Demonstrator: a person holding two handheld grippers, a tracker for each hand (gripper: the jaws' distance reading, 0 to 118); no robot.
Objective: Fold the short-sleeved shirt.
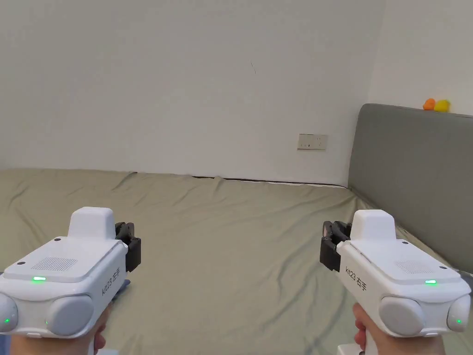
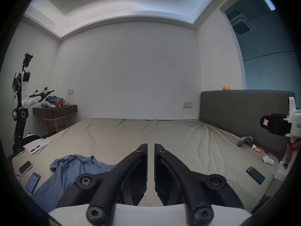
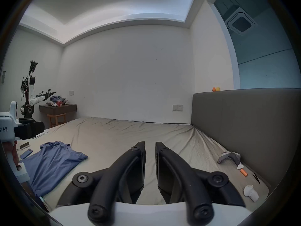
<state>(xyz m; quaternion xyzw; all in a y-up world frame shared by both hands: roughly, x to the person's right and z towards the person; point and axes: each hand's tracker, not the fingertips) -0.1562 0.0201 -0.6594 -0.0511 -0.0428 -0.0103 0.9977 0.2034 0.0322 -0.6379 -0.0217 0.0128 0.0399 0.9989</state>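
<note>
While both grippers empty, blue shirt (image 3: 53, 162) lower left.

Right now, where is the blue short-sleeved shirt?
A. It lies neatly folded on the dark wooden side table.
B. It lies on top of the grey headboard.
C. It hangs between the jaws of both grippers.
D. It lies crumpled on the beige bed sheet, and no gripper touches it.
D: the blue short-sleeved shirt lies rumpled on the beige bed sheet, while the left gripper and the right gripper are held above the bed with nothing between their jaws.
</note>
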